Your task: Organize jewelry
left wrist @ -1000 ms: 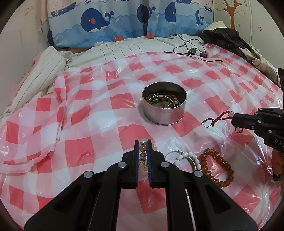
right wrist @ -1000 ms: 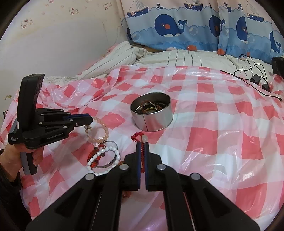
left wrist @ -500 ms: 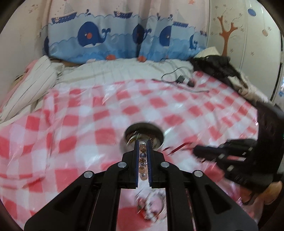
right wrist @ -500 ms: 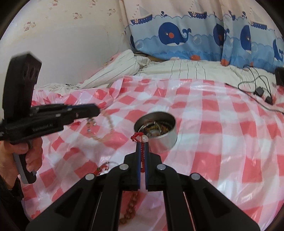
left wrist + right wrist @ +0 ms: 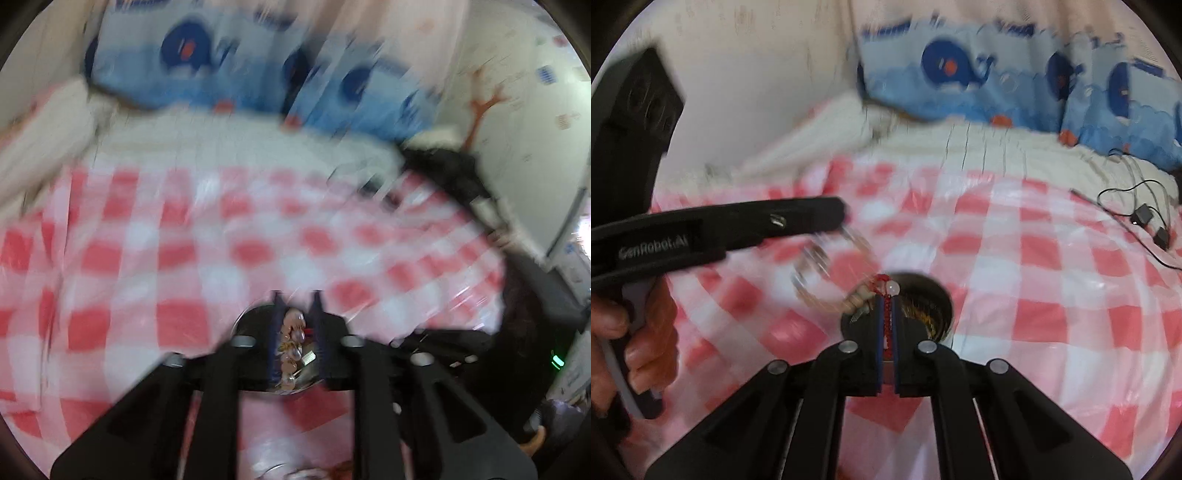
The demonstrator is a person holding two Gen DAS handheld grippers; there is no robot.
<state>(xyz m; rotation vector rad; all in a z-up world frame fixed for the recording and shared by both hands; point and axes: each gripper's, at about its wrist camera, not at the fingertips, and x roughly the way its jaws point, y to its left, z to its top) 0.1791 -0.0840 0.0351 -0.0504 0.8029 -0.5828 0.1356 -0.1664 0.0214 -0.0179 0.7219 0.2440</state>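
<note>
The left gripper (image 5: 295,332) has just been opening; its jaws stand apart with the pale beaded bracelet (image 5: 291,343) between them, lying nearer the left blue pad, and the blur leaves it unclear whether either pad presses on it. Directly under and just beyond its fingertips sits the round metal tin (image 5: 247,317), mostly hidden by the fingers, with only a dark rim and a jumble of jewellery showing between them. In the right wrist view this gripper (image 5: 842,218) reaches in from the left, held by a hand (image 5: 639,350), and the beaded bracelet (image 5: 827,273) hangs blurred from its tip, trailing down to the tin's near left rim.

The right gripper (image 5: 886,314) has also just been opening; a narrow gap shows between its blue pads, and the red cord bracelet (image 5: 885,325) runs up that gap, with a red knot and a white bead at the fingertips. The cord looks loose between the pads rather than pinched. The tin (image 5: 938,295) lies right beyond and under the fingertips, its open mouth showing dark contents to the right of the fingers.

Farther out around both tools spreads the red-and-white checked plastic sheet (image 5: 1034,277), then a striped white bedsheet (image 5: 979,147), a black cable with plug (image 5: 1141,214) far right, and the blue whale curtain (image 5: 997,85) at the back
</note>
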